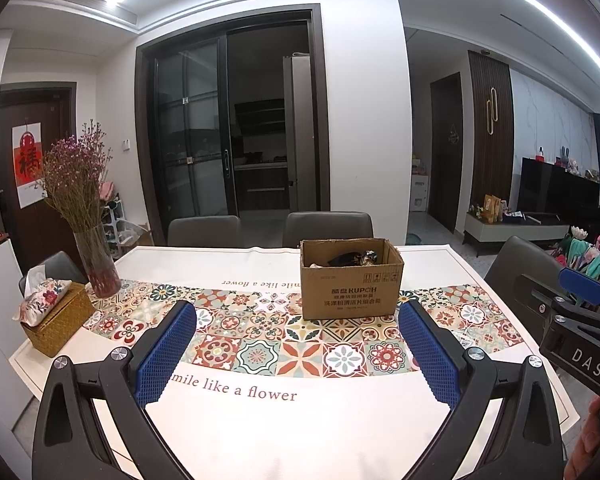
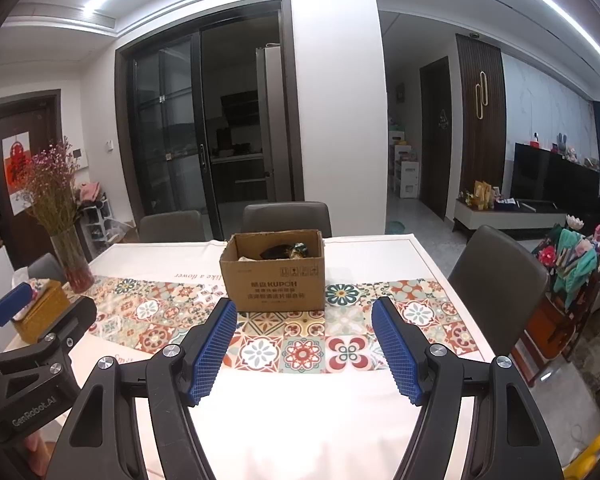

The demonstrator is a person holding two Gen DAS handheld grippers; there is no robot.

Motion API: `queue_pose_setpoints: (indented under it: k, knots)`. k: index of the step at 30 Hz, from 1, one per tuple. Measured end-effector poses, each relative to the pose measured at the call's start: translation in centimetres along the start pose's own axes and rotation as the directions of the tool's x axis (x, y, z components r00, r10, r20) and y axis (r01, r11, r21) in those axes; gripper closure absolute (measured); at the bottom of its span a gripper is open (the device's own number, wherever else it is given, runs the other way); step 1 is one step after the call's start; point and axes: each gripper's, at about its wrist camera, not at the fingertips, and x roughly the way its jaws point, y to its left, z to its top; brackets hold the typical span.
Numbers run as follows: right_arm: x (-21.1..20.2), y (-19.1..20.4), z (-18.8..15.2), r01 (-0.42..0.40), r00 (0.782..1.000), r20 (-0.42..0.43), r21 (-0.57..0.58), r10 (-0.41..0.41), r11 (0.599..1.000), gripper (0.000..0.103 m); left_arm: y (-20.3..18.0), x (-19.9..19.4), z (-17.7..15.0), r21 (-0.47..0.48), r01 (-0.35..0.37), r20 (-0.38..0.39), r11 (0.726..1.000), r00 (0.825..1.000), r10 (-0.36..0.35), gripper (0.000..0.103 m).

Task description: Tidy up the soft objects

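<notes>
- Hovering side by side over the near edge of the desk (image 1: 260,432), the left tongs (image 1: 298,346) and the right tongs (image 2: 304,346) both stand with their blue ribbed pads wide apart and nothing between them.
- The open brown cardboard box with printed lettering (image 1: 350,292) sits on the tiled-pattern band of the white tablecloth, well beyond both pairs of pads.
- Dark, crumpled soft items (image 2: 282,251) lie inside the box, with something pale beside them; what they are is too small to tell.
- No loose soft object shows on the cloth in either view.
- That fits two stages: the soft things already gathered in the box, or the soft things waiting in the box to be taken out and sorted; the pictures do not settle which.
- A woven yellow tissue box with a floral cover (image 1: 54,320) and a glass vase of dried purple flowers (image 1: 96,260) stand at the left, clear of the tongs.
</notes>
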Motion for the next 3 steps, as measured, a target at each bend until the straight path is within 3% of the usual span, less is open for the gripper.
queue_pose_setpoints:
  k: [3]
  knots:
    - [0.11, 0.02, -0.06, -0.002, 1.0, -0.003, 0.001, 0.002, 1.0, 0.032, -0.02, 0.07, 0.02, 0.004, 0.002, 0.0, 1.0, 1.0, -0.002, 0.0]
